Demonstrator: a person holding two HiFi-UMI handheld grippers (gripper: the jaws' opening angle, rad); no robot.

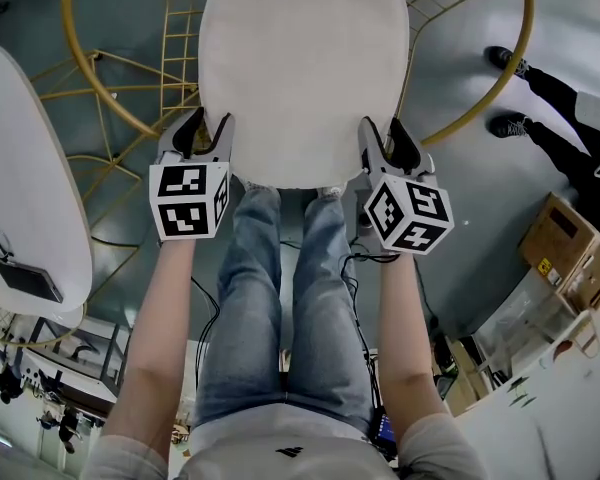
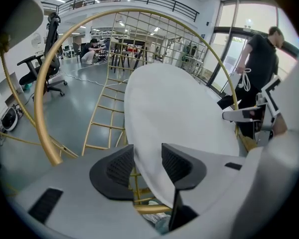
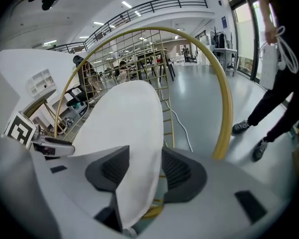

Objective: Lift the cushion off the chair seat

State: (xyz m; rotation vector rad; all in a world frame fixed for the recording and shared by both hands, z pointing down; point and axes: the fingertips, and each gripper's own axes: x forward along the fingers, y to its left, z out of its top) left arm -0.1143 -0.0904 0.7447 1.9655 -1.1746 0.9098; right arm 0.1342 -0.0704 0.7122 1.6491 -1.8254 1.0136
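White cushion (image 1: 300, 68) lying on the seat of the gold wire chair (image 1: 90, 83). Left claw (image 1: 206, 128) and right claw (image 1: 388, 136) each stand open astride its near edge, pads not pressing. Risk: a shallow bite on the soft rim may let the cushion slip free, or it may sag and catch the wire frame.

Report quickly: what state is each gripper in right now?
Left gripper: open, jaws astride the cushion edge, not clamped.
Right gripper: open, jaws astride the same cushion's edge.
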